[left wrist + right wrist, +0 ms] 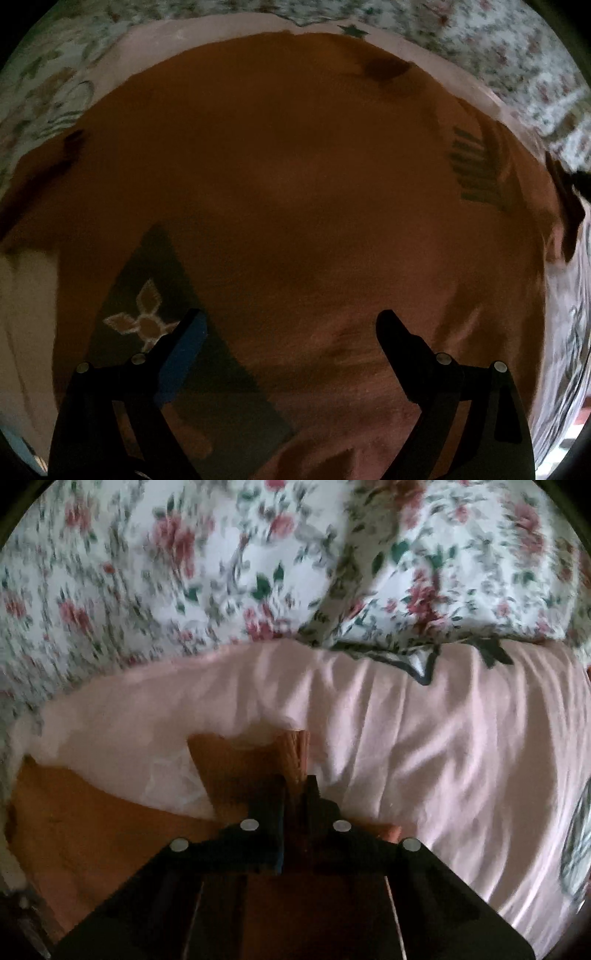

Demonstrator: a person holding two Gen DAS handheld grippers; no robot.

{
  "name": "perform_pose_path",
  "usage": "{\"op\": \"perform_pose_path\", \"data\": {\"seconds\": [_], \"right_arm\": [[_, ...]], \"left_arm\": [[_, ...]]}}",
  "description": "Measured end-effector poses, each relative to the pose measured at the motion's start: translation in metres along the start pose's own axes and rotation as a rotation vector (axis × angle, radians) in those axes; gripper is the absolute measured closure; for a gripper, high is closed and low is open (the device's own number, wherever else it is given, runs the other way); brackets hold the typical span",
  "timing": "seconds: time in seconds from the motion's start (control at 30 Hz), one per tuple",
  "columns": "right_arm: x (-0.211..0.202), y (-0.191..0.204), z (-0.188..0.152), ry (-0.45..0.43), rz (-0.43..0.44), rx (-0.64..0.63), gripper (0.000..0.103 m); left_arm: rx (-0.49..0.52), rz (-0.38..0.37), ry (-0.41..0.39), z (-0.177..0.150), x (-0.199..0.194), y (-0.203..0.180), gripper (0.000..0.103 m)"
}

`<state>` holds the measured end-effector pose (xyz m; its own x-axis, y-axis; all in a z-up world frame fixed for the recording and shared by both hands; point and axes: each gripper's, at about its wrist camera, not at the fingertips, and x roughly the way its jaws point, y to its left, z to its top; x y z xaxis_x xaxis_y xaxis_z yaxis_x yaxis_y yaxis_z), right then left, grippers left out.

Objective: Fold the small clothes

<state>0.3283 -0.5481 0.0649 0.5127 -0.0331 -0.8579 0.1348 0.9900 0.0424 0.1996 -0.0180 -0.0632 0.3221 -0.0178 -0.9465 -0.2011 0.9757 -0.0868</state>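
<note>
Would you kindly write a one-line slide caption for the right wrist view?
Right gripper shut on an edge of the orange garment, lying on a pink sheet beside floral bedding.

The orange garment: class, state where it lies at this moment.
The orange garment lies spread on the pink sheet, filling the left wrist view under the open left hand-held gripper; the right hand-held gripper pinches its ribbed edge near the floral bedding.

The orange garment [295, 177] is looking like soft matt knit cloth, ribbed at its edge [295, 753]. The pink sheet [443, 738] is showing smooth, creased fabric, the floral bedding [166, 572] printed cloth. The gripper fingers [399, 339] are appearing matt black plastic
</note>
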Motion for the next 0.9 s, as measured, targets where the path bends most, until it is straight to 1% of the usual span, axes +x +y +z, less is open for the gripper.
{"op": "perform_pose_path", "data": {"seconds": [0.07, 0.1, 0.17, 0.27, 0.33, 0.43, 0.5, 0.53, 0.63, 0.7, 0.8, 0.9], "right_arm": [[-0.024, 0.011, -0.005, -0.052, 0.048, 0.038, 0.094], [-0.033, 0.02, -0.009, -0.069, 0.074, 0.053, 0.094], [-0.048, 0.044, -0.02, -0.096, 0.122, 0.076, 0.094], [-0.063, 0.092, -0.042, -0.111, 0.24, 0.104, 0.094], [-0.066, 0.136, -0.061, -0.1, 0.335, 0.123, 0.094], [-0.058, 0.206, -0.093, -0.053, 0.458, 0.124, 0.094], [-0.043, 0.253, -0.116, 0.003, 0.545, 0.13, 0.094], [-0.032, 0.271, -0.122, 0.03, 0.579, 0.131, 0.094], [-0.009, 0.334, -0.15, 0.106, 0.673, 0.131, 0.094], [0.004, 0.373, -0.163, 0.152, 0.716, 0.099, 0.094], [0.02, 0.418, -0.176, 0.206, 0.756, 0.058, 0.094], [0.032, 0.448, -0.187, 0.248, 0.765, 0.031, 0.094]], "left_arm": [[0.02, -0.006, -0.002, 0.001, -0.002, 0.002, 0.01], [0.019, -0.023, -0.011, 0.006, -0.003, 0.006, 0.01], [0.021, -0.036, -0.031, 0.008, -0.012, 0.013, 0.01], [0.019, -0.044, -0.059, 0.012, -0.021, 0.031, 0.009], [0.006, -0.05, -0.076, 0.016, -0.025, 0.047, 0.01], [-0.03, -0.066, -0.091, 0.021, -0.032, 0.07, 0.01], [-0.051, -0.078, -0.096, 0.016, -0.036, 0.081, 0.009], [-0.062, -0.091, -0.095, 0.018, -0.038, 0.085, 0.009], [-0.076, -0.102, -0.098, 0.009, -0.043, 0.102, 0.009], [-0.09, -0.12, -0.093, 0.006, -0.044, 0.109, 0.009], [-0.12, -0.149, -0.083, -0.002, -0.047, 0.125, 0.009], [-0.132, -0.158, -0.087, -0.008, -0.051, 0.132, 0.009]]}}
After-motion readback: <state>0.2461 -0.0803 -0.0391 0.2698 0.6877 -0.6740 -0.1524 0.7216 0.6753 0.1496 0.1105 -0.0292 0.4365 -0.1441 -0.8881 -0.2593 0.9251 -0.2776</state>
